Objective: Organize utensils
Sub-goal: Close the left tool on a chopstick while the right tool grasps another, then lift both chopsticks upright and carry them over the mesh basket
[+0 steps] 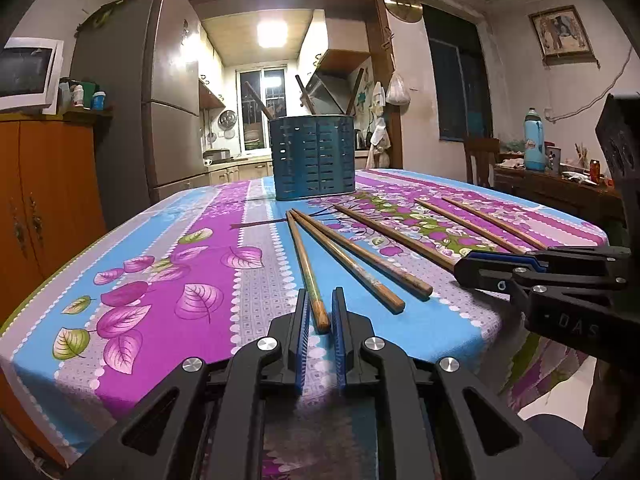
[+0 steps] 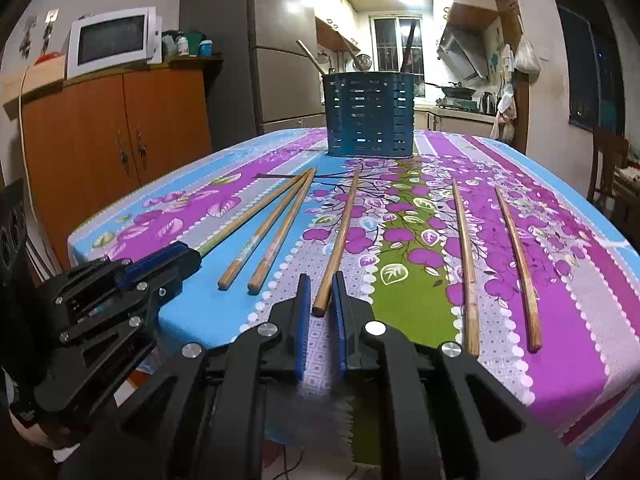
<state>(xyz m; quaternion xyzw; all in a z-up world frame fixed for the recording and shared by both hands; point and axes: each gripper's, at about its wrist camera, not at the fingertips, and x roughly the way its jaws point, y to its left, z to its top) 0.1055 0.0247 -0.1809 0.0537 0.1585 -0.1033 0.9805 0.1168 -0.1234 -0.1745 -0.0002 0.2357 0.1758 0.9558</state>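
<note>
Six wooden chopsticks lay on floral tablecloth [image 2: 520, 272], thick ends toward near edge.

Left gripper [image 1: 321, 312]: jaws narrow, closed on butt of leftmost chopstick [image 1: 306, 268], still flat on cloth.

Right gripper [image 2: 322, 300]: jaws narrow, pinched on butt of fourth chopstick [image 2: 338, 240], also flat on cloth.

Two more chopsticks [image 2: 260, 240] between the held ones; another two [image 2: 464, 256] to right, apart from each other.

Blue slotted utensil holder [image 2: 370, 116] upright at far side of table, several sticks already inside.
</note>
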